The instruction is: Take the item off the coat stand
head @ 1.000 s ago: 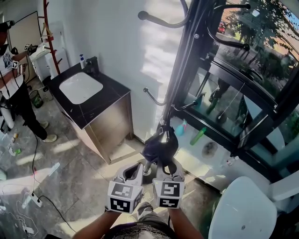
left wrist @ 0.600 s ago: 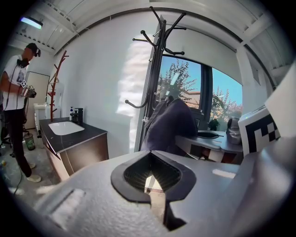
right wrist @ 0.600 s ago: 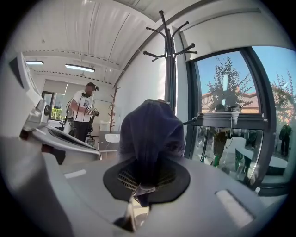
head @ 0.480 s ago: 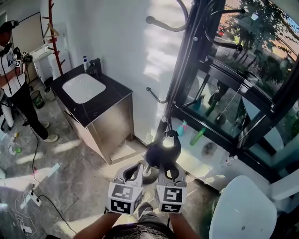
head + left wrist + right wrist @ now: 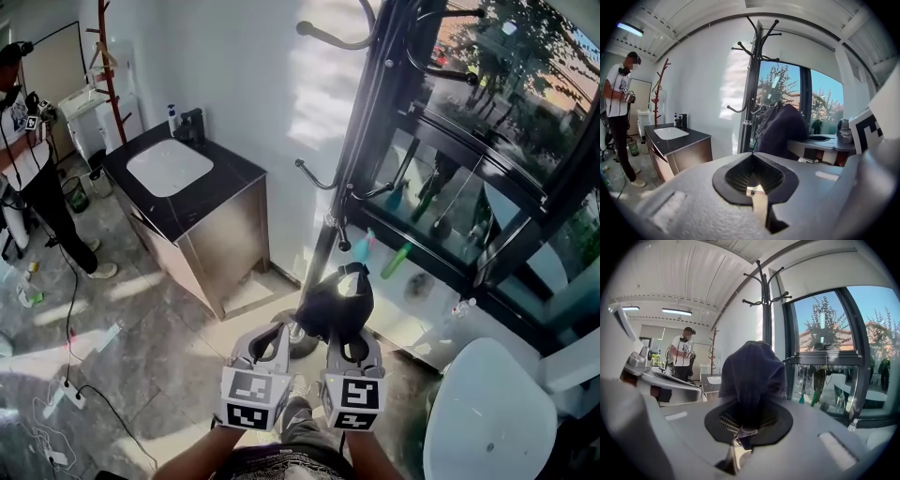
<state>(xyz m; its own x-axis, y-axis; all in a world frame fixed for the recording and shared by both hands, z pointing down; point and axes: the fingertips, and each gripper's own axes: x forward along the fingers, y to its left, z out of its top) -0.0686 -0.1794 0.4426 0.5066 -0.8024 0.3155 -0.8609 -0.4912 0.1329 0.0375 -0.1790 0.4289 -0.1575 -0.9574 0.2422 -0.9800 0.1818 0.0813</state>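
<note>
My right gripper [image 5: 343,345] is clamped on the cap [image 5: 334,298], which has now drawn off the stand [image 5: 366,141]. My left gripper [image 5: 267,349] is closed and empty. Removal looks essentially complete.

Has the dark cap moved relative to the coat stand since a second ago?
Yes. The dark cap, clamped in the right claw, has come down and toward the person, away from the coat stand; its low hook shows bare above it.

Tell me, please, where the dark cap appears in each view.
Head view: dark cap, just below centre.
Left gripper view: right of centre, beside the coat stand.
Right gripper view: centre, gripped by the right tongs.
Shared landmark: the coat stand.
</note>
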